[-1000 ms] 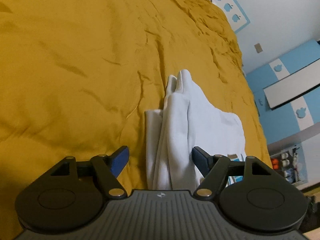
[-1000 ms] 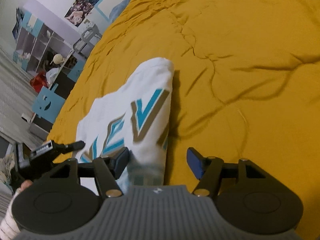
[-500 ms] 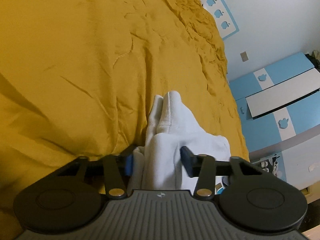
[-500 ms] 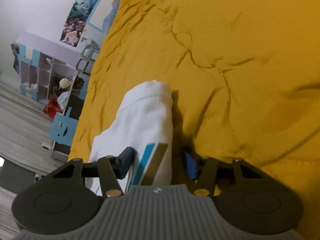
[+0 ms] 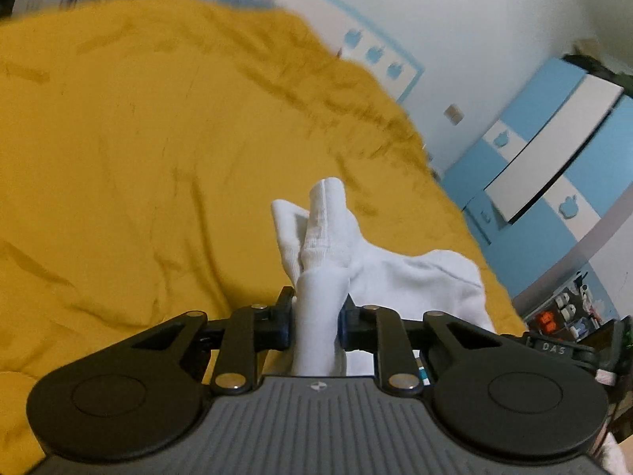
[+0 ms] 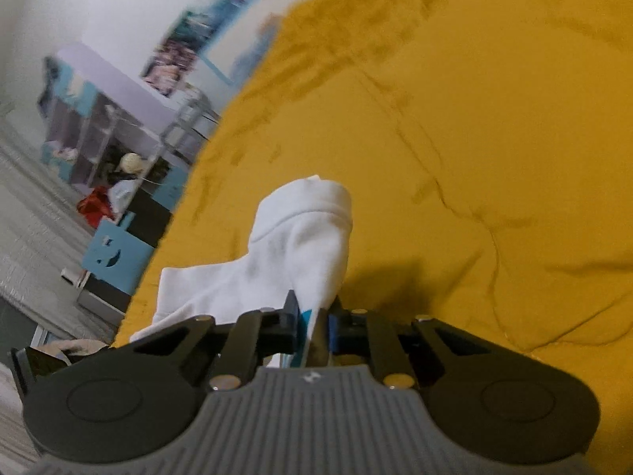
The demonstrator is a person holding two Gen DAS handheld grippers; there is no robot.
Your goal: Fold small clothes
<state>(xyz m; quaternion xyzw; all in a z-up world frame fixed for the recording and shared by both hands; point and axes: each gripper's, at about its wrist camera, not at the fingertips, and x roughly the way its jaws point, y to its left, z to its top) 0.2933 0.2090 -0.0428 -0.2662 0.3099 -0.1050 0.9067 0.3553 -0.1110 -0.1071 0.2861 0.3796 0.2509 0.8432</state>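
A small white garment (image 5: 395,273) with a blue and tan print lies partly lifted off the yellow bedspread (image 5: 118,158). My left gripper (image 5: 316,318) is shut on a bunched white edge of it, with ribbed cuffs sticking up beyond the fingers. My right gripper (image 6: 312,324) is shut on the other edge of the same garment (image 6: 300,237), where a strip of blue print shows between the fingers. The cloth hangs slack between the two grippers above the bedspread (image 6: 494,138).
The bedspread is wrinkled and fills most of both views. A blue and white wardrobe (image 5: 554,166) stands past the bed's right edge. Shelves with clutter (image 6: 118,150) and a blue box (image 6: 114,253) stand on the floor beyond the bed's left edge.
Both grippers went from open around the flat garment to shut on its edges. They have lifted and tilted up, raising the cloth off the bedspread.
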